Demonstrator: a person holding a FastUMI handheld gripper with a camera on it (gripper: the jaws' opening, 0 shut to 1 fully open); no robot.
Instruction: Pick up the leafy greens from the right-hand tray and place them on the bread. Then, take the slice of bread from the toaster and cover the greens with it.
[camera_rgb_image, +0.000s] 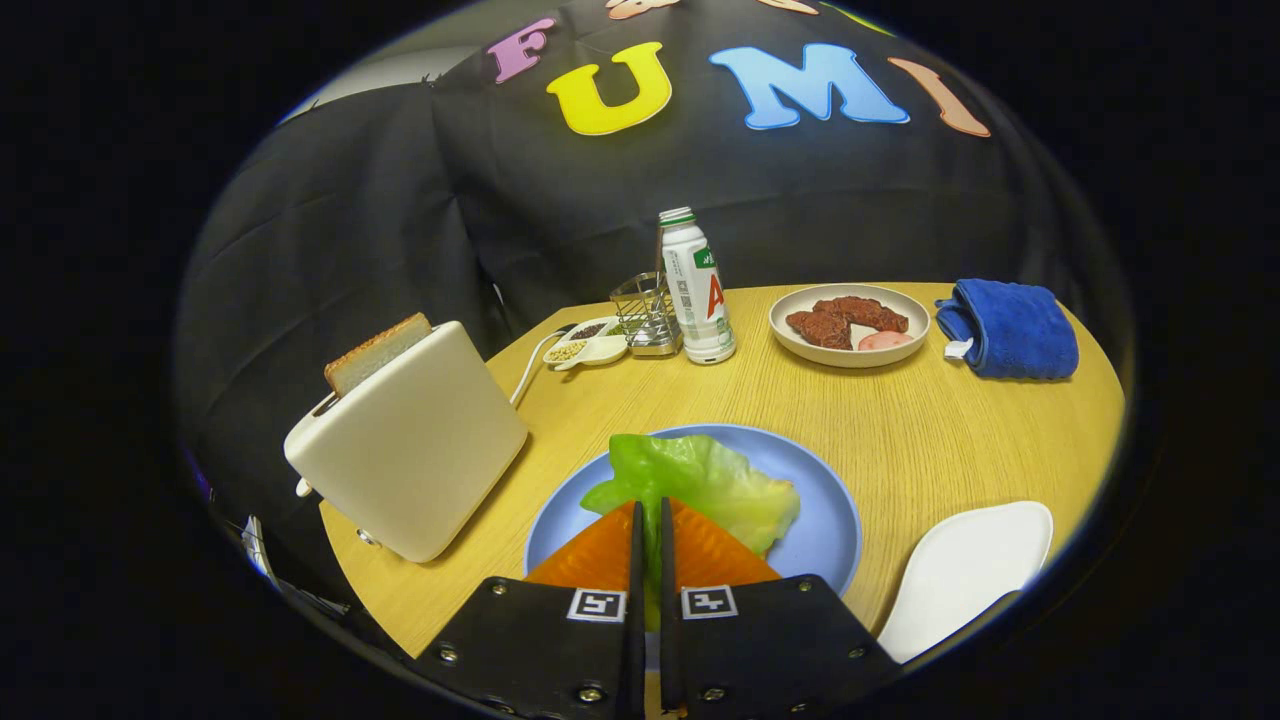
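A light green lettuce leaf (700, 480) hangs over the blue plate (825, 510), just ahead of my fingers. My gripper (650, 508) is shut on the leaf's near edge, and a strip of green shows in the narrow slit between the fingers. What lies on the plate under the leaf is hidden. A cream toaster (420, 450) stands to the left of the plate, with a slice of bread (378, 352) sticking up out of its slot. The white tray (965, 570) lies to the right of the plate.
Beyond the plate stand a white bottle (697, 290), a wire holder (645, 315) and a small dish of seeds (585, 350). A beige plate of meat (850, 325) and a folded blue towel (1010, 328) sit at the far right. The toaster's cord runs along the table's left edge.
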